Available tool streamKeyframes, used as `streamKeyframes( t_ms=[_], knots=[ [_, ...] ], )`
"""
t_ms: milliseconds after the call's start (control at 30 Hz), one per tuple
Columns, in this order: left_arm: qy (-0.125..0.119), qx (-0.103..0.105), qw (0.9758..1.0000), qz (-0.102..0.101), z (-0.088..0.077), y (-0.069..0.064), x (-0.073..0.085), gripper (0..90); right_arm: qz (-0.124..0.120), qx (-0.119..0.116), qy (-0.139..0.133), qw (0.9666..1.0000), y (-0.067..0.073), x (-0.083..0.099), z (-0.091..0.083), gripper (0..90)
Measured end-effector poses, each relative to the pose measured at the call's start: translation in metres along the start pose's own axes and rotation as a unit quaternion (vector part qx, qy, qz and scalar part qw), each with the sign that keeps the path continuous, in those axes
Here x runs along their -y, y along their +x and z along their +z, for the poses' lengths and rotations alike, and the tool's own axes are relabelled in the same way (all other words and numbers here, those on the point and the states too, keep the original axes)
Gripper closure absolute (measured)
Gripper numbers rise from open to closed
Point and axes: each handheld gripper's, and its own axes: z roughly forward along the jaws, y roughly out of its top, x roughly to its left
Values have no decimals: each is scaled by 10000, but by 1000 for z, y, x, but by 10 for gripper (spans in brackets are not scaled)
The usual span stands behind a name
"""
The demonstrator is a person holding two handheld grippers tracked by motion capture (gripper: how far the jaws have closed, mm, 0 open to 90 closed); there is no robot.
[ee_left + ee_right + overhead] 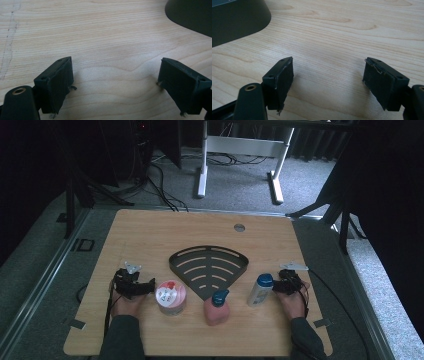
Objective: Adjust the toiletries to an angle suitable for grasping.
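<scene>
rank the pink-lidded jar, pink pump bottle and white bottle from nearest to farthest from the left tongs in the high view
From the left tongs, open at the table's left:
1. Pink-lidded jar, right beside them.
2. Pink pump bottle, near the front middle.
3. White bottle with a blue cap, far right, by the right tongs.

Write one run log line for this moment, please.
left gripper open, empty | right gripper open, empty | jar, pink bottle, white bottle untouched
</scene>
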Motion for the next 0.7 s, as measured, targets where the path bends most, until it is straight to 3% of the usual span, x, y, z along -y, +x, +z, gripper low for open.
streamKeyframes(
  t_ms=[100,167,200,333,533,567,600,700],
  knots=[
    [-76,-6,10000,-10,-3,1,2,190,1,1,-2,10000,0,0,0,242],
    [-128,14,9999,8,-4,2,3,305,2,0,-2,10000,0,0,0,242],
    [-183,37,9998,20,-6,2,4,305,1,0,-2,10000,0,0,0,242],
    [-239,92,9996,74,-8,1,5,525,11,-4,-5,10000,0,1,-1,266],
    [-264,147,9995,26,-10,4,6,862,-4,-109,-70,9999,0,5,-7,389],
    [-294,190,9994,62,-9,4,7,862,36,-157,-69,9998,-1,5,-9,404],
    [-287,152,9994,116,-9,2,7,895,88,-282,-48,9996,-2,6,-12,477],
    [-280,90,9994,162,-10,1,7,896,17,-362,-50,9993,-1,6,-19,570]
  ],
)
